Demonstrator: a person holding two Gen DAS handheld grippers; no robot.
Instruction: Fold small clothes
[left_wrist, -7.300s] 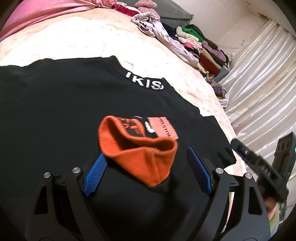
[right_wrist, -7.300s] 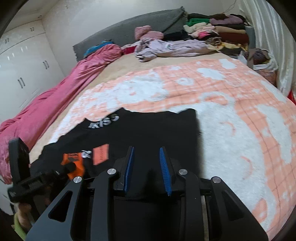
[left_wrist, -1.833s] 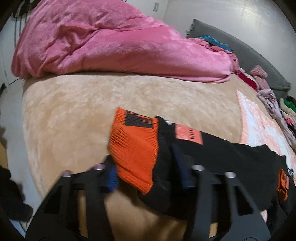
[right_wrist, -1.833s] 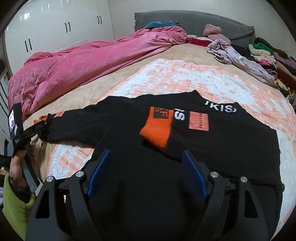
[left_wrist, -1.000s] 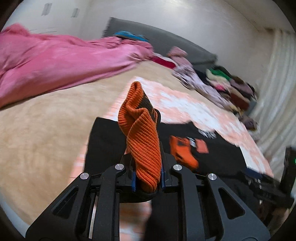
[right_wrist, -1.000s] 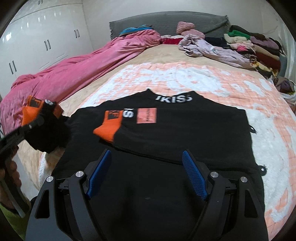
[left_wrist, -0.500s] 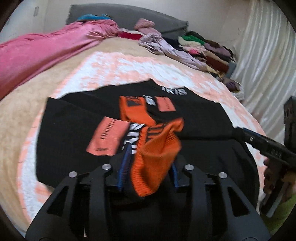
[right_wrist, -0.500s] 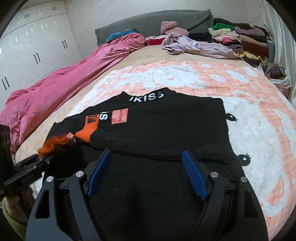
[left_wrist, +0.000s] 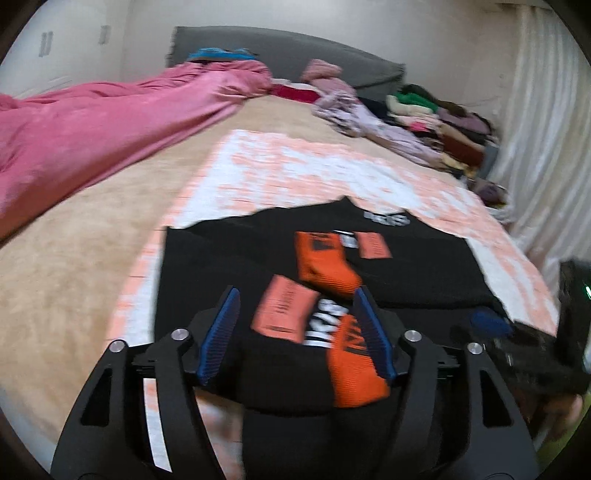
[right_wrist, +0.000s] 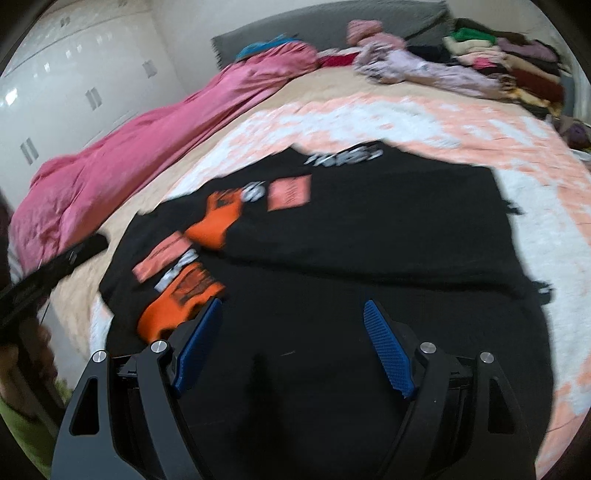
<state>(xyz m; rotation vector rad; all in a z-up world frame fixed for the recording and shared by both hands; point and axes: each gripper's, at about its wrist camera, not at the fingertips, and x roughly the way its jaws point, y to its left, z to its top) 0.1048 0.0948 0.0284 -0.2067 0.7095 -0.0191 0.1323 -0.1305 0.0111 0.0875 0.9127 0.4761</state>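
Releasing the second sleeve across the black knit sweater (right_wrist: 369, 229)

Left gripper (left_wrist: 295, 325) fingers are opening off the orange ribbed cuff (left_wrist: 354, 369) at 5 o'clock; right gripper (right_wrist: 291, 343) fingers stand apart, empty. Smooth both sleeves flat next.

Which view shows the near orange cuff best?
The right wrist view: the near orange cuff lies whole on the black sweater, left of the open right tongs. In the left wrist view the cuff is close but blurred, partly behind a pad of the opening left tongs.
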